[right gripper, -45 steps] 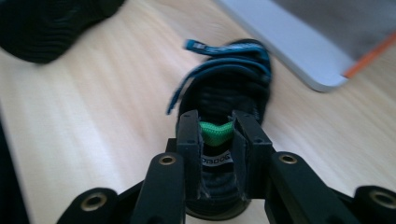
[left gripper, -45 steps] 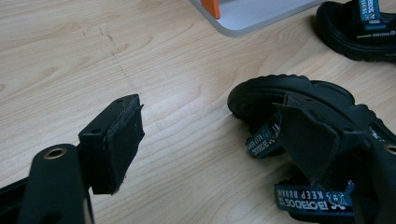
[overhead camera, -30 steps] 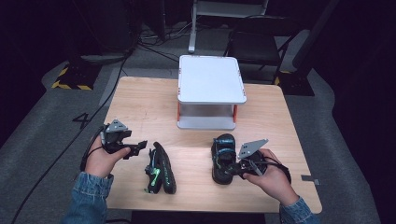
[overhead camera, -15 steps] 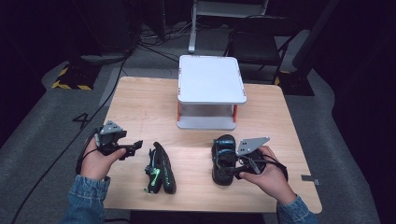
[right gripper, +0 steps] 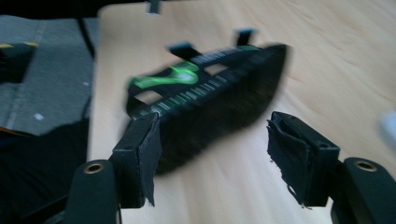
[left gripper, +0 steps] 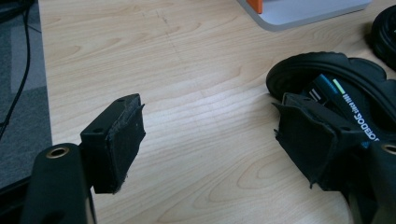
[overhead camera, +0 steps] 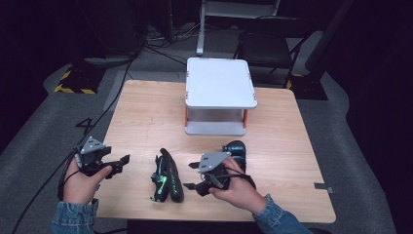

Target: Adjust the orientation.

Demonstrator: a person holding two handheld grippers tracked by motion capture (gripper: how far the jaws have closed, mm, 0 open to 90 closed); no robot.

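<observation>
Left gripper (overhead camera: 114,165) hovers low at eight o'clock, jaws wide, empty. Black rubbery sandal (overhead camera: 165,176) with green strap lies at six o'clock. Right gripper (overhead camera: 191,185) angles toward it, jaws just opening, nothing between them.

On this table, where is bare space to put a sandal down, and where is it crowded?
Free: the wooden table left of the white shelf stand, and the strip to its right. The near-right corner is bare too. Crowded: the near edge, where the green-marked sandal lies between the left claw and the right claw, with the second sandal behind that hand.
</observation>
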